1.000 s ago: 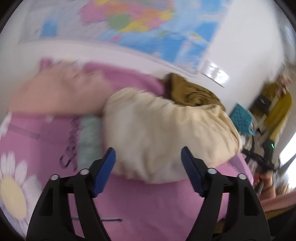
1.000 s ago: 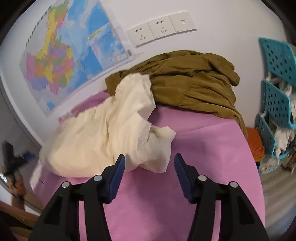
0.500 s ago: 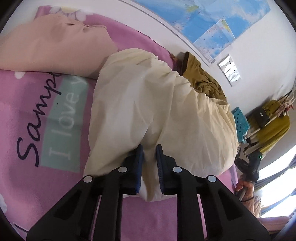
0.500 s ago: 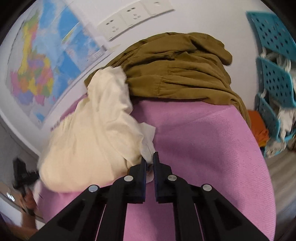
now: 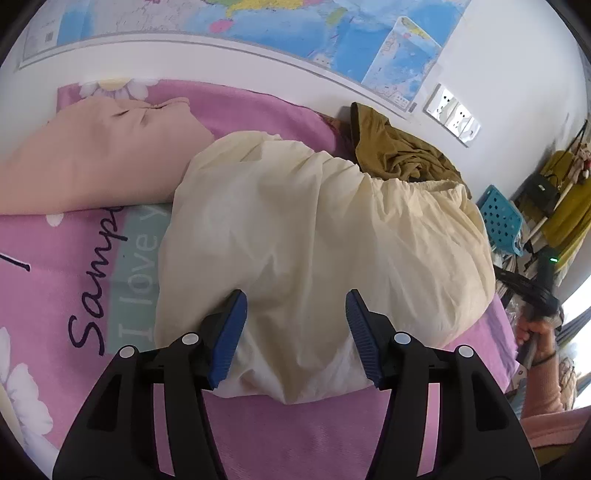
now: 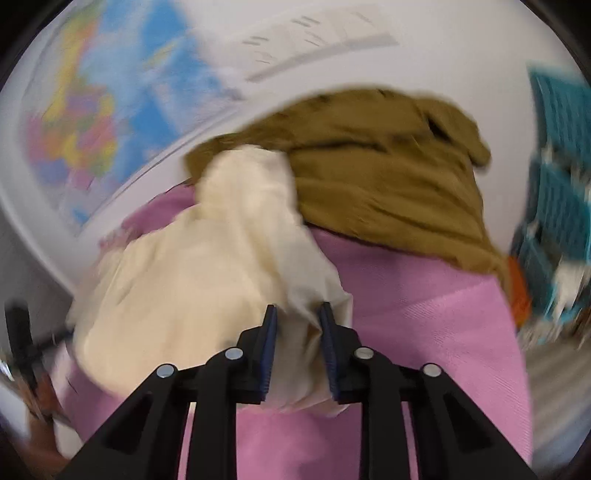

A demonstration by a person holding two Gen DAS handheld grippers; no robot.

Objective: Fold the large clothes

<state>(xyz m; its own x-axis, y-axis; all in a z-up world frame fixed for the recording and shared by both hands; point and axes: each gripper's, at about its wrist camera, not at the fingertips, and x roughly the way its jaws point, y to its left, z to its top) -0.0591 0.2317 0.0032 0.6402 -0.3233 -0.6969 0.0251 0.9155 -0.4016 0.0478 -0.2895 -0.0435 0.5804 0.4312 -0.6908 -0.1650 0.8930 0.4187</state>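
While spread over the cream garment [image 5: 317, 236] on the pink sheet [image 5: 51, 280], left gripper [image 5: 295, 332] just reopened, clamping nothing.
Left wrist: sheet print reads "I love". Right wrist, blurred: right gripper [image 6: 297, 349] narrowly parted, freshly widening, cream fabric between; grip unclear.

A home bedroom: a pink daisy-print bedspread [image 5: 44, 258] against a white wall with a colourful paper world map [image 5: 332, 26] and loose clothes.

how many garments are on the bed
3: cream garment in the middle, peach garment at the left, olive-brown garment by the wall behind it. More may lie underneath.
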